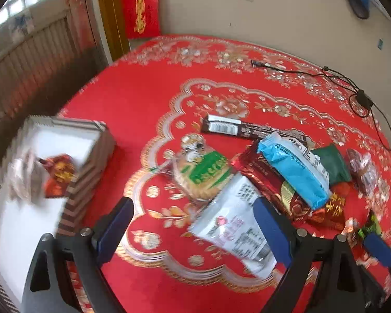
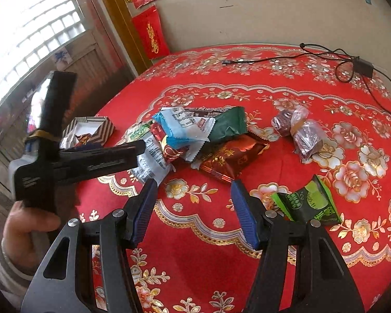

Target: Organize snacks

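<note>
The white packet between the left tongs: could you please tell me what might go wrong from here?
1. The white packet lies partly over the round biscuit pack, so closing the open left tongs might drag that too.
2. The blue packet rests on a loose pile that could shift.
3. The right tongs are close by; they might collide.

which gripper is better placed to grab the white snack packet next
Left. The left gripper is open, with the white snack packet between its fingers. The right gripper is open above bare red tablecloth.
</note>
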Available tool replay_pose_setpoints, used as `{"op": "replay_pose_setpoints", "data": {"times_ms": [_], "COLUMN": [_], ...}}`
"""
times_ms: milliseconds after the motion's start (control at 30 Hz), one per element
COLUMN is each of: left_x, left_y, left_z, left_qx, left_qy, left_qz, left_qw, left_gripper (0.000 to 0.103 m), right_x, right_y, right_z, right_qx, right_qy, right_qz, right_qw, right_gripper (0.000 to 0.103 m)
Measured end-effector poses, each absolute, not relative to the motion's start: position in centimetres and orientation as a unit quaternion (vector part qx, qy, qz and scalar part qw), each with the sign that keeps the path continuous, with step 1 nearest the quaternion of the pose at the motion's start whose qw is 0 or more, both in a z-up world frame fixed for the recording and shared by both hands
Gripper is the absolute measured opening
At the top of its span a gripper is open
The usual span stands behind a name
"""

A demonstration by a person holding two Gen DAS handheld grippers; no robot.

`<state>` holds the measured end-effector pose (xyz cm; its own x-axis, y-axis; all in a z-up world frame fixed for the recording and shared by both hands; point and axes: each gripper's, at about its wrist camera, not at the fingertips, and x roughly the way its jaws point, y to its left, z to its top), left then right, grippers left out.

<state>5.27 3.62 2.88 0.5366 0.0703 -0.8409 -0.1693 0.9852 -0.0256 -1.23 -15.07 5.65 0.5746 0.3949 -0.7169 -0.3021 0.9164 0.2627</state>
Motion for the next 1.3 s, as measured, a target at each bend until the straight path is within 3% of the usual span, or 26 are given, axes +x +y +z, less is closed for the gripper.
{"op": "replay_pose_setpoints", "data": {"times_ms": [233,1133,1300], "left_x": [4.9,4.3,2.8], "left_y": [3.8,4.3,6.0], "left_z": [2.4,0.8,1.8], "left_qx": [-0.042,-0.069,-0.079], "left_qy": [0.471,0.512,0.499], "left_qz": [0.057,0.044,0.046], "left_qw": [0.879,0.855,0.862], "left_gripper": [0.103,0.103,0.103], "right_x": [-0.8,-0.1,0.5], "right_y": [-15.8,-15.4,-13.2], "right_z": [5.5,6.5,7.4], "right_qx": [0.063,0.058,0.002], "right_qy": [0.421,0.415,0.403], "right_qz": [0.196,0.203,0.221], "right_qw": [0.884,0.885,0.888], "right_gripper": [0.059,0.059,0.059]}}
